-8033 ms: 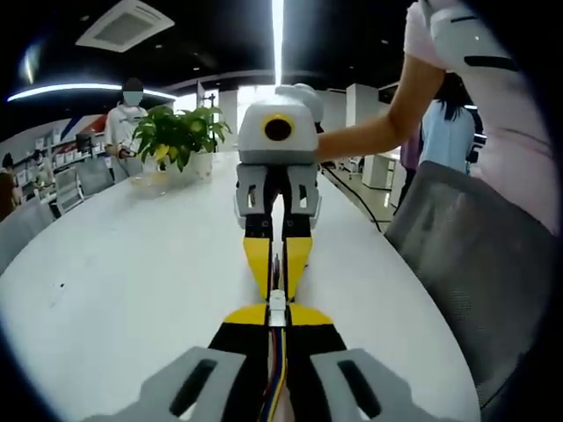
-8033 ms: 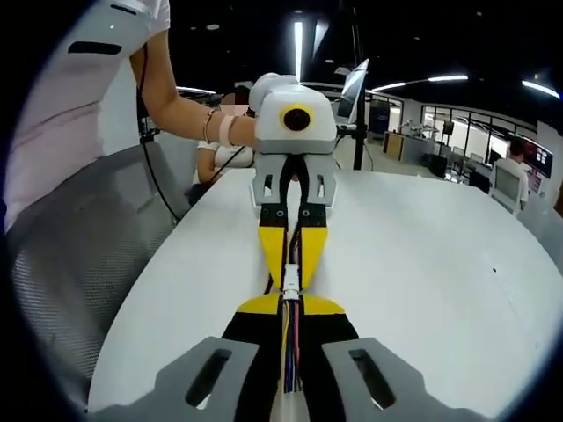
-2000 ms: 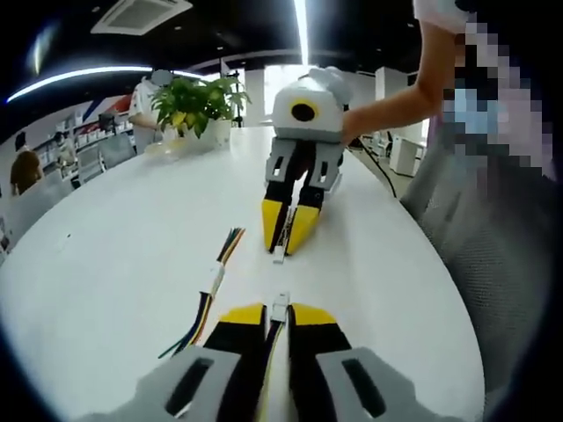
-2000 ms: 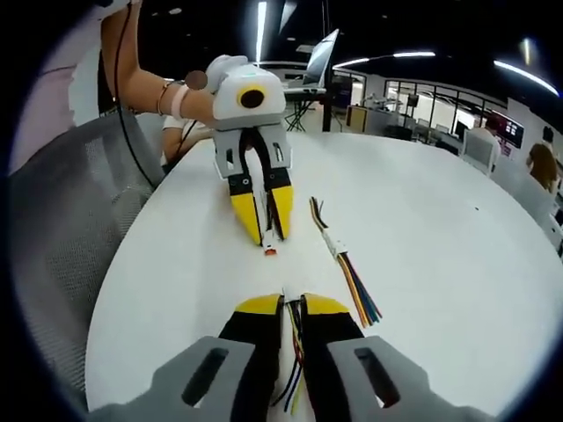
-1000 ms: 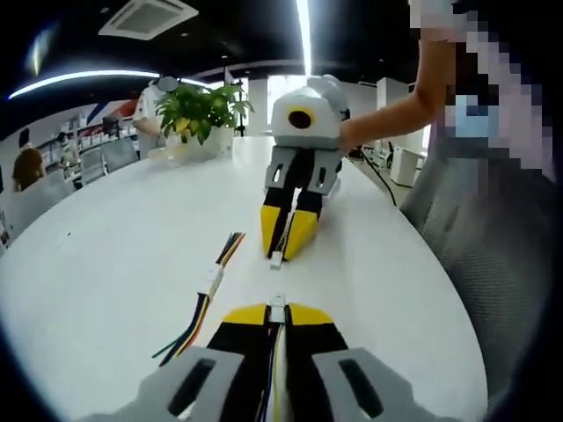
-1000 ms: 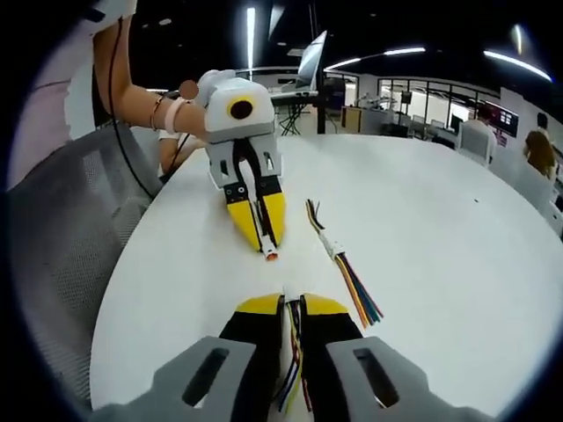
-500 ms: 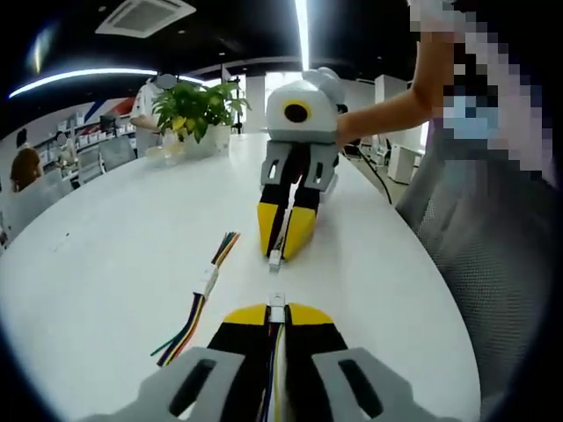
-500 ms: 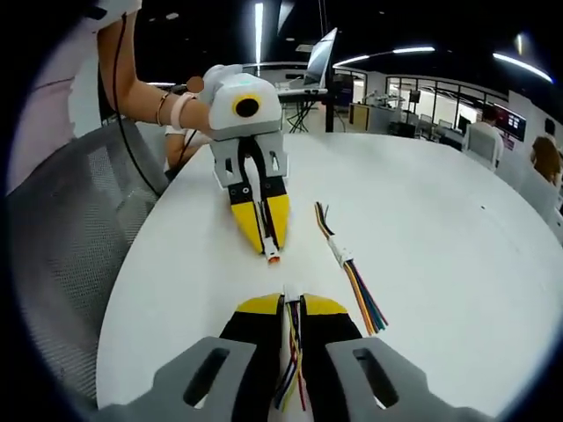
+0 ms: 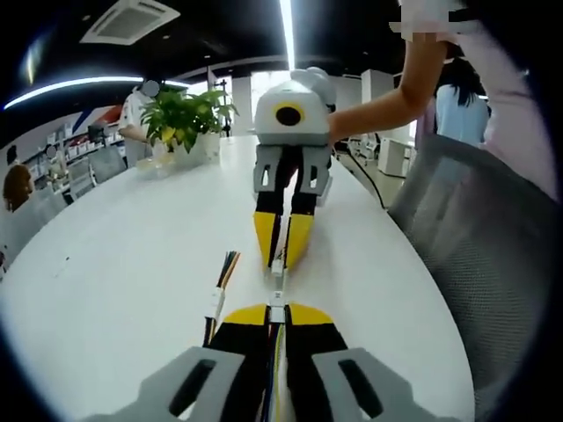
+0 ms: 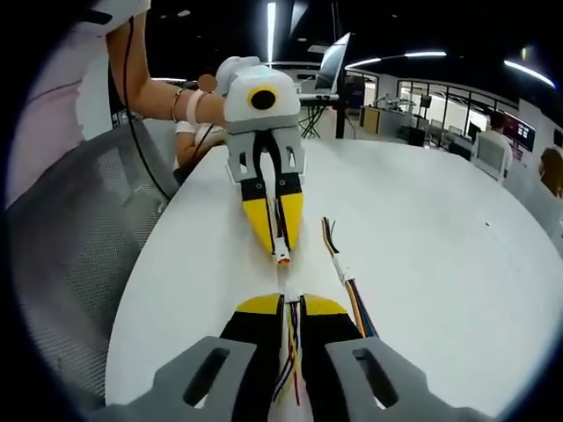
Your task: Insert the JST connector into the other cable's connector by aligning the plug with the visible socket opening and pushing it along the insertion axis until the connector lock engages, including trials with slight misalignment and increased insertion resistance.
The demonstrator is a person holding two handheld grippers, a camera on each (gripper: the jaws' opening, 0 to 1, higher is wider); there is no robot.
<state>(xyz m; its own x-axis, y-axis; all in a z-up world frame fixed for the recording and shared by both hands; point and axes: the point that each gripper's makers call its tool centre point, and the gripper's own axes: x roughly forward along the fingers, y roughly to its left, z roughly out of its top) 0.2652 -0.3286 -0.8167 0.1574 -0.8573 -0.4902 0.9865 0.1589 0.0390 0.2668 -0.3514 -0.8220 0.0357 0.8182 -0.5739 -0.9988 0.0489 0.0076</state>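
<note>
In the left gripper view my left gripper [image 9: 277,309] is shut on a white JST connector [image 9: 277,301] whose coloured wires run back between the jaws. Facing it, my right gripper [image 9: 280,257] is shut on the other white connector [image 9: 278,270]. The two connectors sit tip to tip on one line with a small gap between them. In the right gripper view my right gripper [image 10: 291,301] holds its cable, and the left gripper [image 10: 280,244] points at it with an orange-tipped connector [image 10: 282,258] just beyond my jaw tips.
A spare joined cable [image 9: 216,301] [image 10: 344,273] lies on the white table [image 9: 114,264] beside the grippers. A grey mesh chair [image 9: 466,237] stands at the table's edge. A potted plant [image 9: 180,123] sits far back. A person's arm [image 9: 378,105] holds the right gripper.
The two grippers have drawn closer together and lined up. The gap between the connector tips has shrunk from about a jaw length to a small gap.
</note>
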